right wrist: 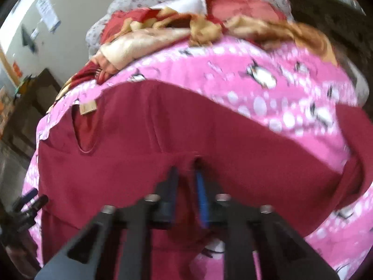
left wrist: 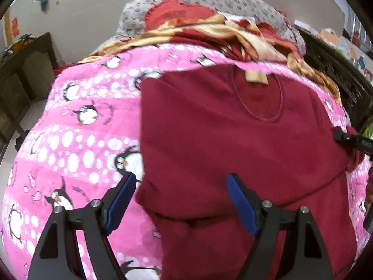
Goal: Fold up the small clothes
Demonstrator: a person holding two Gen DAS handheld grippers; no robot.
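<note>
Between the right jaws: a pinch of the maroon top, bunched up between the two blue pads; we read the right hand-held gripper as clamped on that fabric.
Garment place: the top lies flat, neckline and tan label away from us, on the pink penguin blanket over the bed; one side looks already turned in.
Left hand-held gripper: jaws wide apart, hovering over the top's near left edge; nothing held, and we can't tell if the pads touch cloth.
Right gripper from the left view: only its black tip shows, sitting at the top's far right edge.
Risk 1: thin pinch; we judge the fabric could slip out if the right hand lifts fast, and the fold would flop short.
Risk 2: grip may catch two layers, or the blanket under them; dragging the blanket would wrinkle the whole lay.
Risk 3: left jaws aren't pinning anything, so pulling from the right could slide the top sideways and undo the turned-in side.
Risk 4: right view is blurred, so grip depth is unclear.
Beyond both grippers: red and gold bedding heaped at the bed head, well apart from the top; low snag risk.
</note>
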